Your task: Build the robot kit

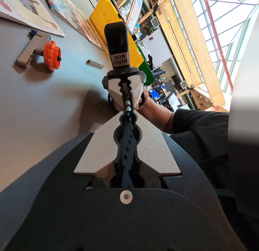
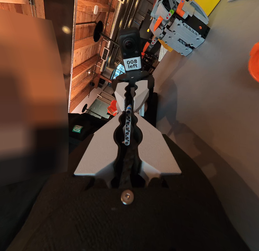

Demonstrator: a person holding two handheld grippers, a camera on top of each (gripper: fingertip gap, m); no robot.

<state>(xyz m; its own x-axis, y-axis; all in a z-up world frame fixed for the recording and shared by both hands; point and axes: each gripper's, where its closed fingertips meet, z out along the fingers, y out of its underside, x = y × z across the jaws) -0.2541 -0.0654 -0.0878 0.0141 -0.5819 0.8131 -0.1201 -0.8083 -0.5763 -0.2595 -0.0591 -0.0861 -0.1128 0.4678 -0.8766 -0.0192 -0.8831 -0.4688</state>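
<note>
Grey holed plastic beam [image 2: 127, 130] sits pinched in the right gripper [image 2: 128, 114]; the left gripper [image 1: 128, 113] apparently pinches a small blue pin [image 1: 128, 115]. Slight misalignment could jam it.
</note>
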